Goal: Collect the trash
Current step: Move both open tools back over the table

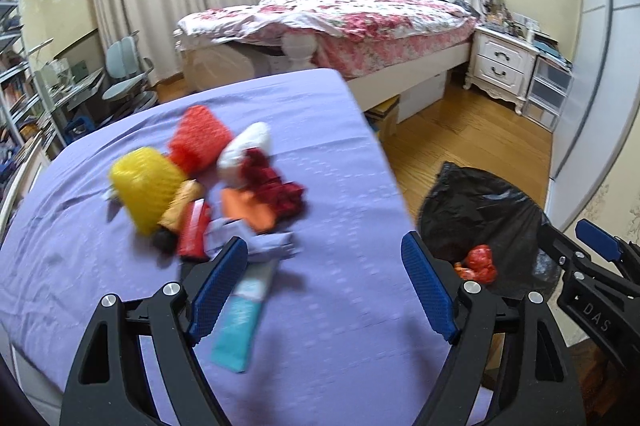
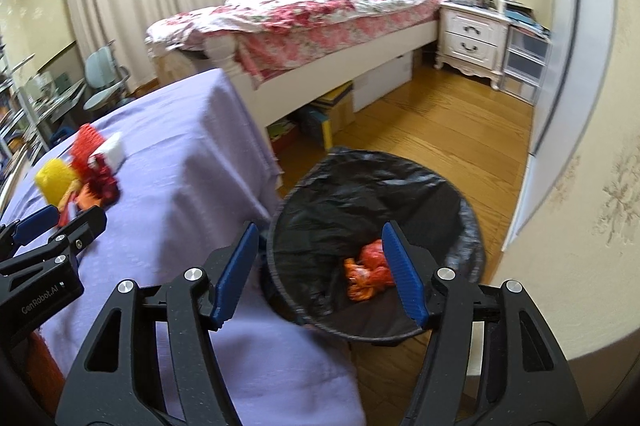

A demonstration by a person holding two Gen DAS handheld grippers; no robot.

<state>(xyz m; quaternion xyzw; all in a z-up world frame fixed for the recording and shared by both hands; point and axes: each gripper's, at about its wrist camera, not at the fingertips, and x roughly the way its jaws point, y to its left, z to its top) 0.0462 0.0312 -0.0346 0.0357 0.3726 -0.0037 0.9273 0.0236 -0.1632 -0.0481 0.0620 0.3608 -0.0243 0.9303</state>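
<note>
Trash [image 1: 208, 186] lies in a heap on the purple tabletop [image 1: 340, 166], left of centre in the left wrist view: a yellow mesh piece [image 1: 142, 186], a red mesh piece [image 1: 198, 140], a white wad [image 1: 246, 146], a dark red scrap [image 1: 276, 186], an orange scrap [image 1: 244, 208] and a teal packet [image 1: 238, 326] nearest to the camera. The pieces are blurred, so finer details cannot be told. The left gripper [image 1: 324, 286] is over the tabletop with its jaws wide apart and nothing between them; the teal packet is just beside its left finger. The right gripper [image 2: 320, 274] is above the bin [image 2: 472, 226] in the lower middle of the right wrist view, jaws also apart and empty. The bin has a black bag, and a red-orange wrapper [image 2: 368, 272] lies inside on the bottom. The bin is on the wooden floor [image 2: 440, 130], just beside the tabletop edge.
</note>
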